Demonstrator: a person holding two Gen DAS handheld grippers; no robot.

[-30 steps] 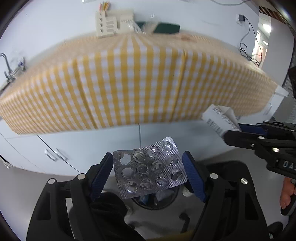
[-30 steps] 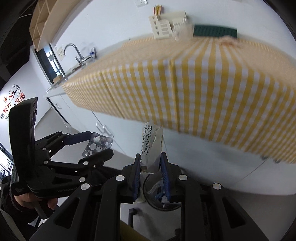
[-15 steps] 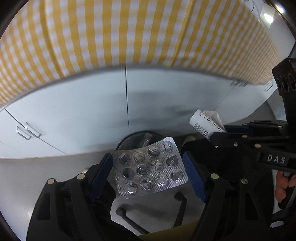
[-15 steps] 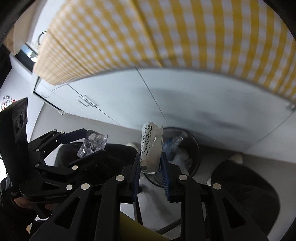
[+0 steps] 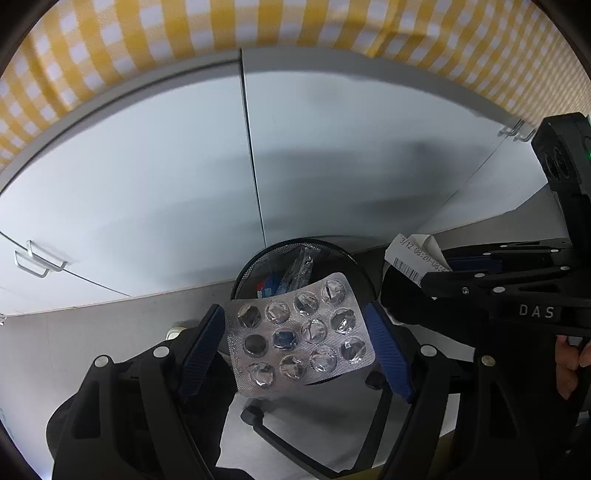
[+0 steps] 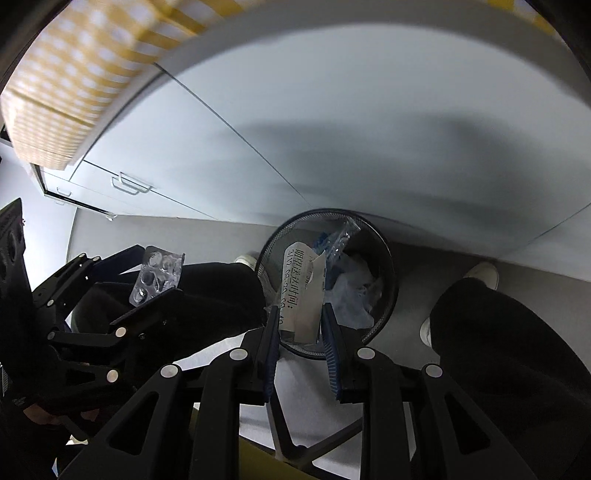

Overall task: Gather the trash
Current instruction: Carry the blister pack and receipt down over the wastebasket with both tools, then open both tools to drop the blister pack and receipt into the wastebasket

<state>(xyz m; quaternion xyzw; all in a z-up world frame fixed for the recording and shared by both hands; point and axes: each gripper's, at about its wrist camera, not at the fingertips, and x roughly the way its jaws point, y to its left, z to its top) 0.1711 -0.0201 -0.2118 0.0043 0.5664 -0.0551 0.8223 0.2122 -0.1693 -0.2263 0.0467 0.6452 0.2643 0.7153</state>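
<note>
While fingers grip blister pack (image 5: 300, 334) and receipt (image 6: 302, 291), wire bin (image 6: 388, 273) fronts grey cabinets (image 5: 147, 184).

Looks like a kitchenette or office pantry: pale grey cabinet doors (image 5: 147, 177) with metal bar handles (image 5: 38, 260) under a bench draped in yellow-and-white gingham cloth (image 5: 110, 33), plain grey floor (image 6: 166, 236), and a black wire-mesh wastebasket (image 6: 384, 258) with wrappers inside against the cabinets.
</note>
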